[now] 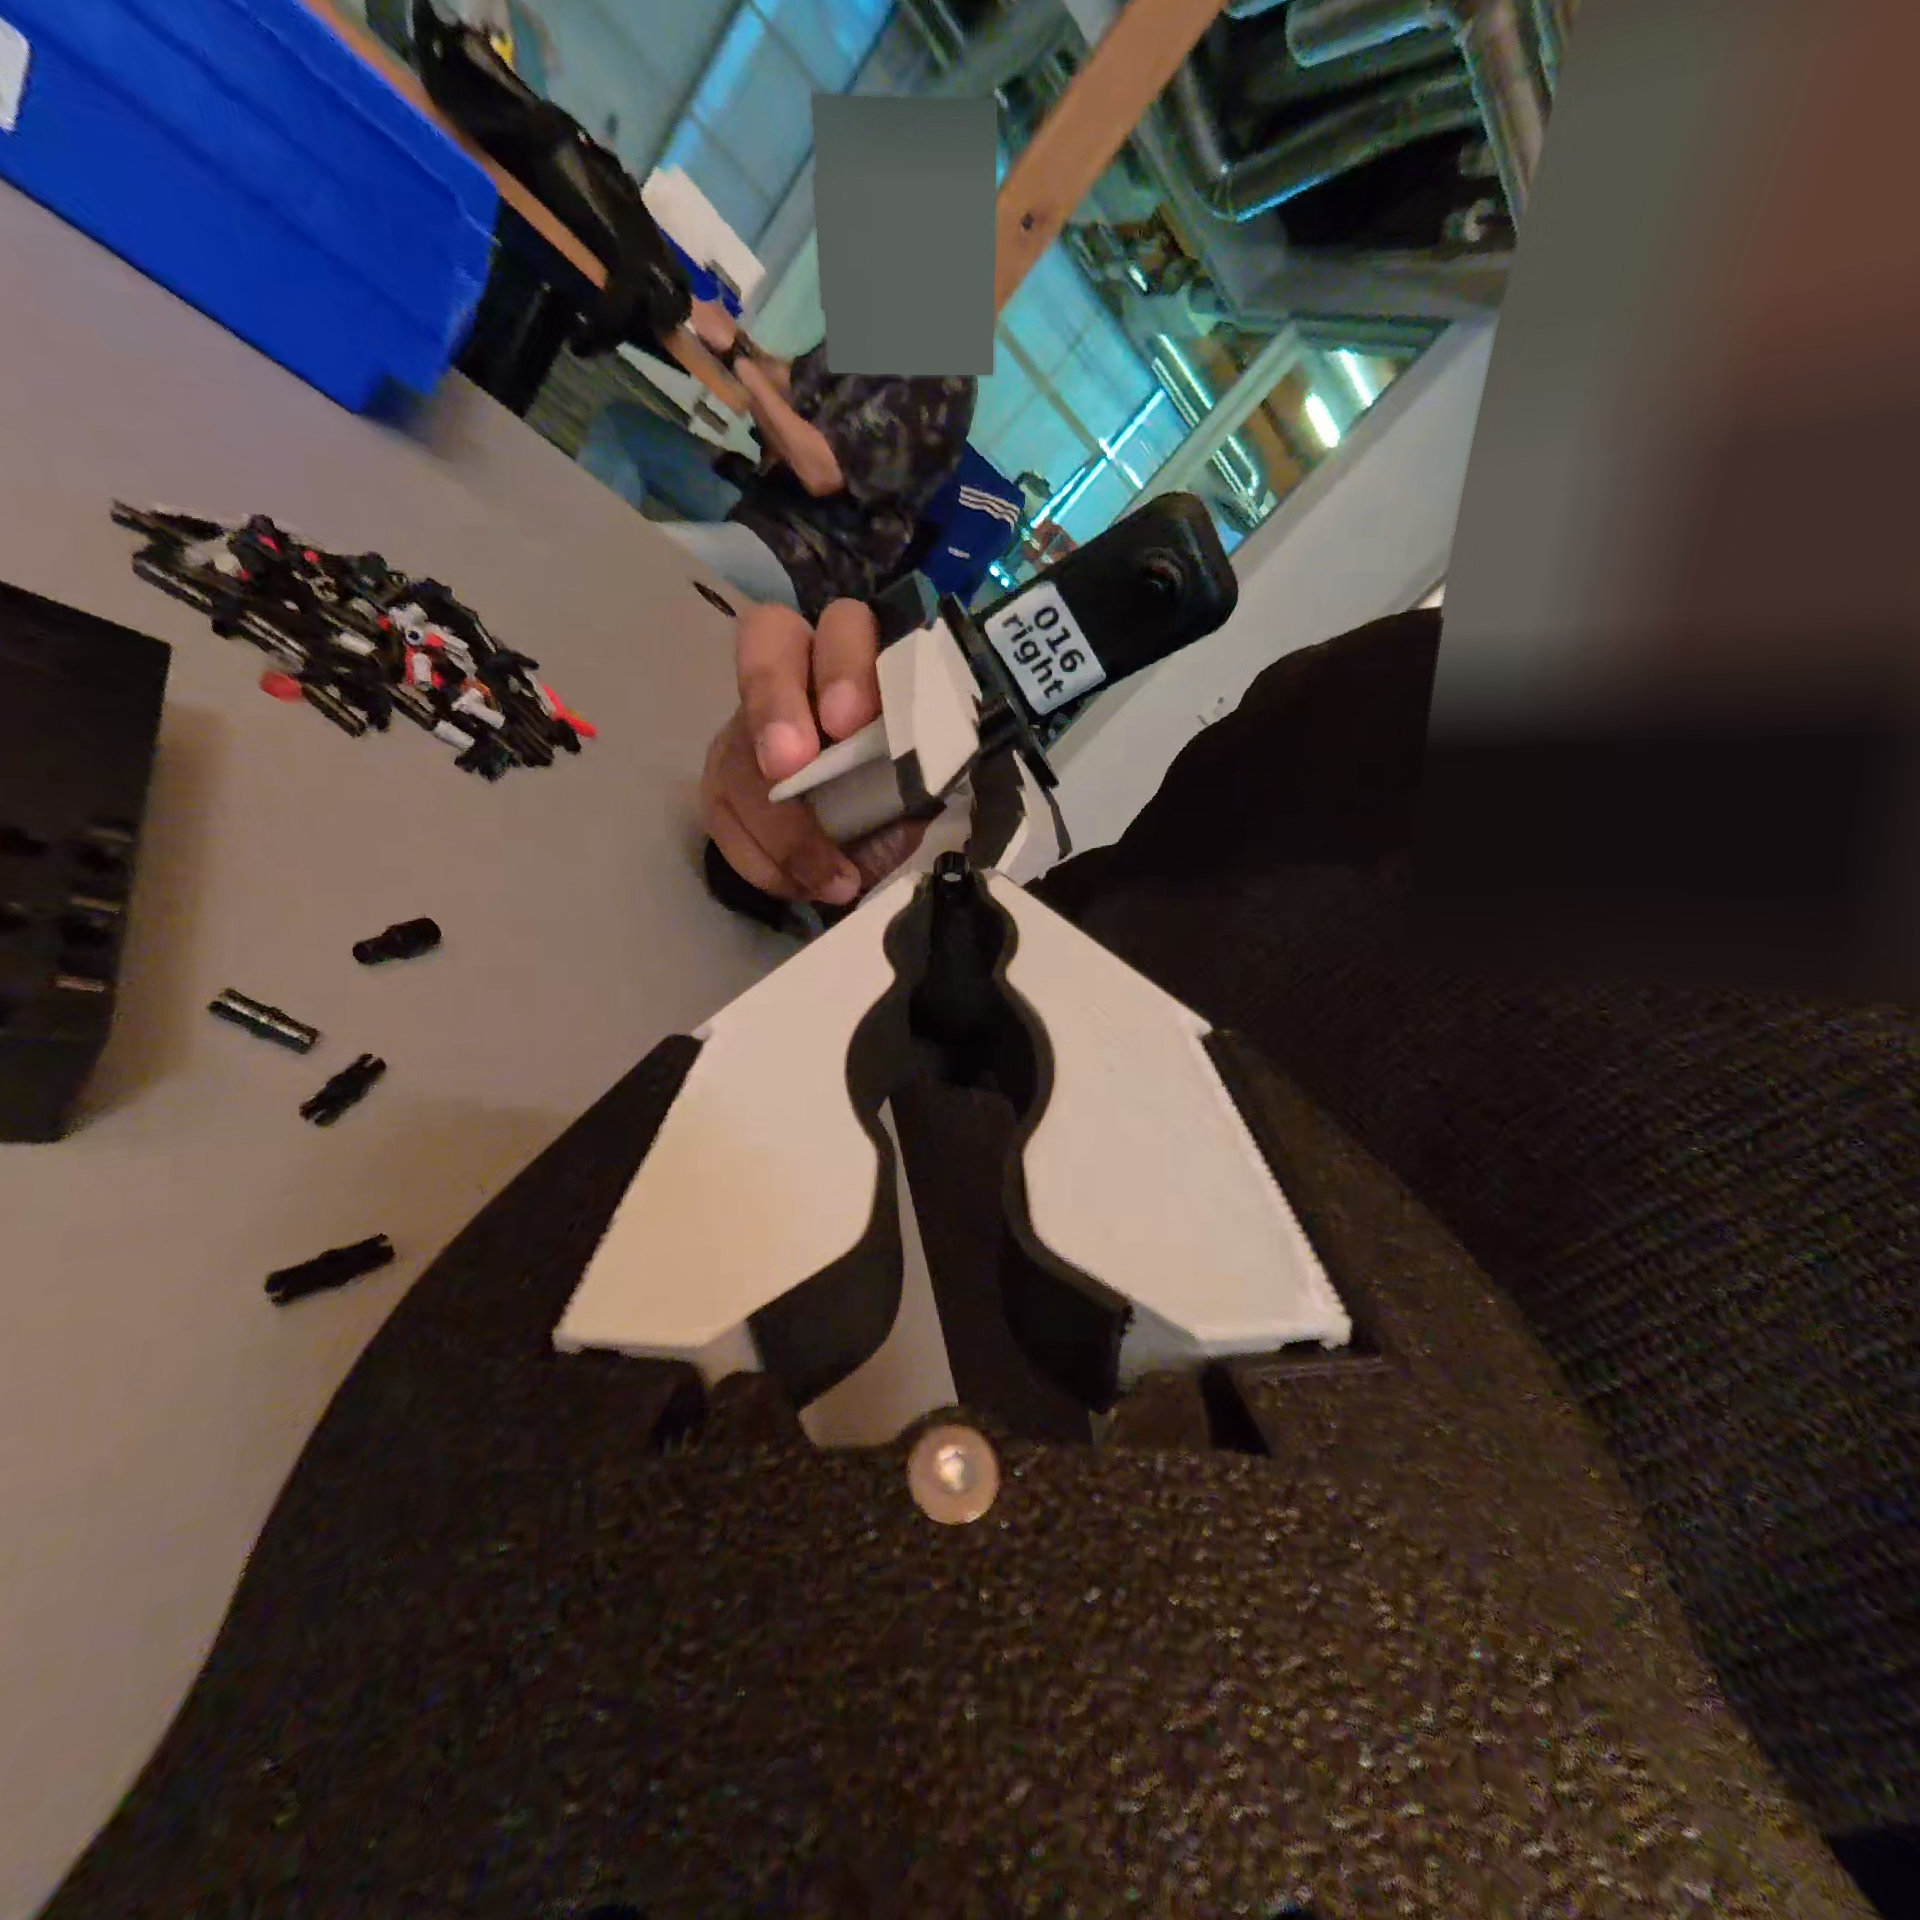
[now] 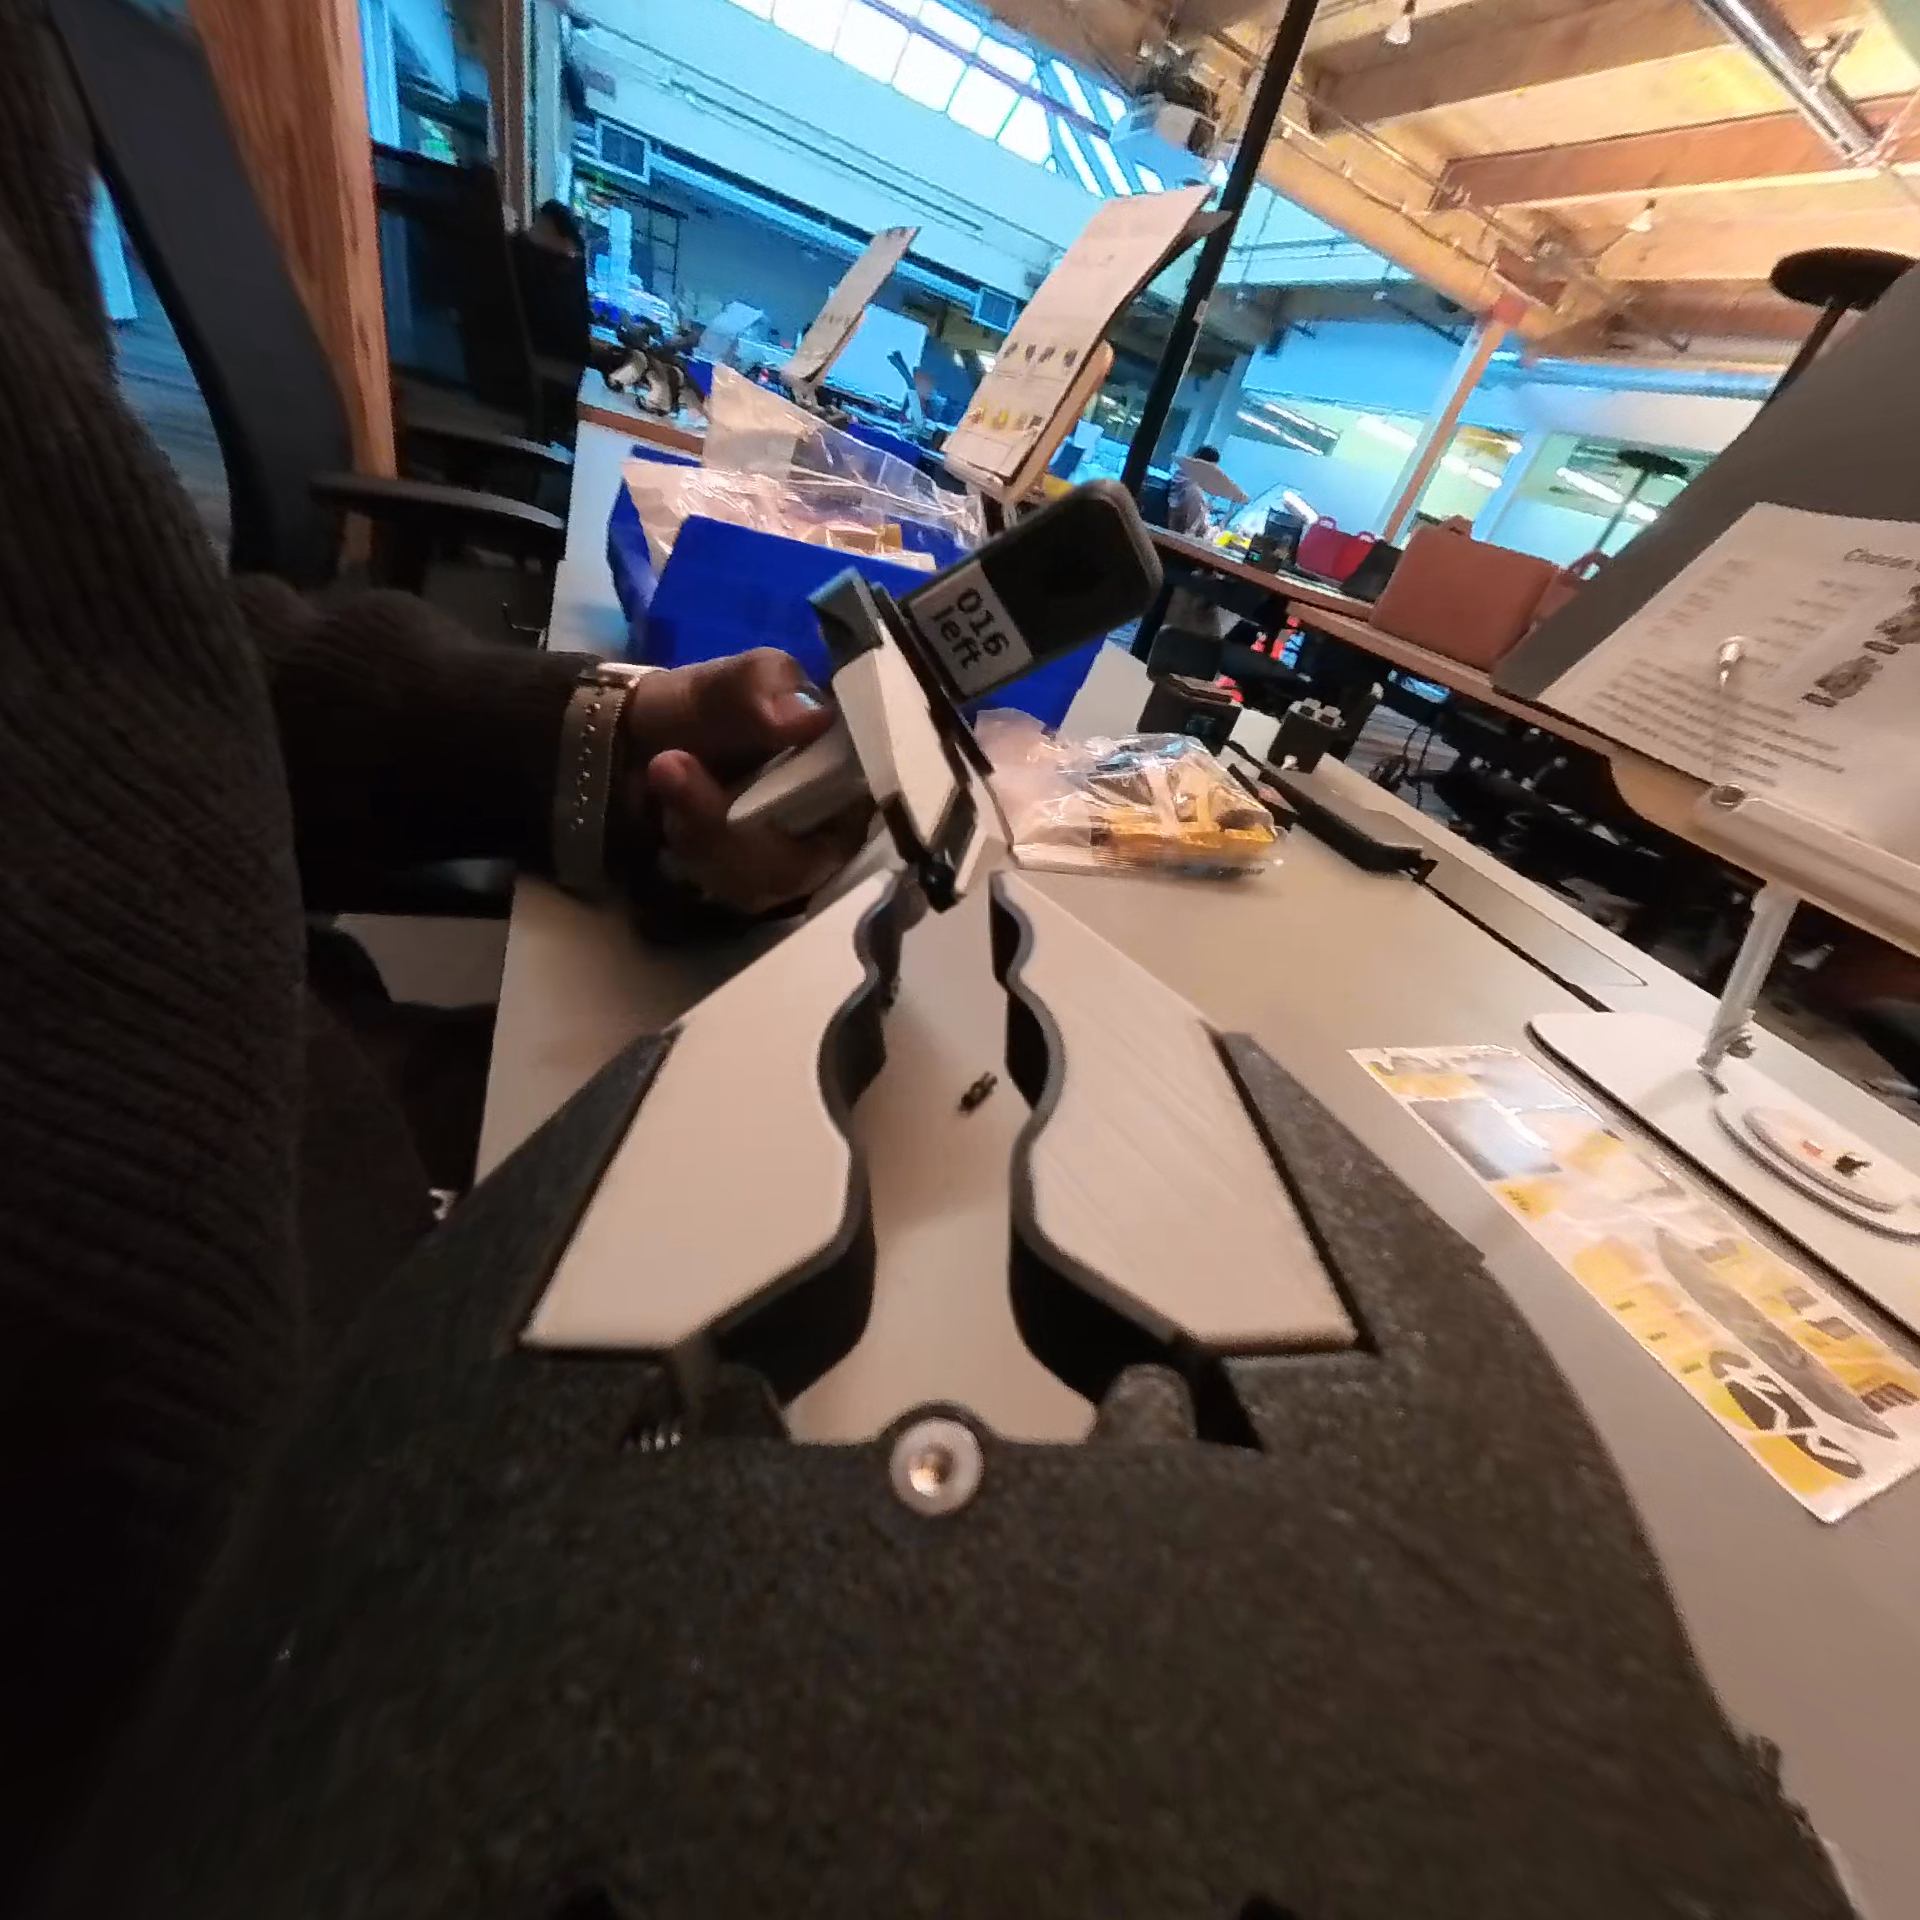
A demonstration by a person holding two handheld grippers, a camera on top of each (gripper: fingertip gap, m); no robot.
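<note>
Meanwhile left claw (image 1: 951, 883) pinches a black pin (image 1: 954, 961), right claw (image 2: 940, 894) spread, loose pins (image 1: 327, 1086) beside.

My grey table (image 1: 312, 852): heap of small black, red and white pins (image 1: 353, 634), four loose black pins (image 1: 397, 940), blue bin (image 1: 249, 197), black block (image 1: 62, 862), bagged parts (image 2: 1153, 800), printed leaflet (image 2: 1662, 1278).

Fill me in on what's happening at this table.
A person holds a white two-finger gripper in each hand, tips nearly meeting above the grey table. The left gripper is shut on a small black plastic pin; the right gripper is open. Loose black pins and a mixed parts pile lie nearby.
</note>
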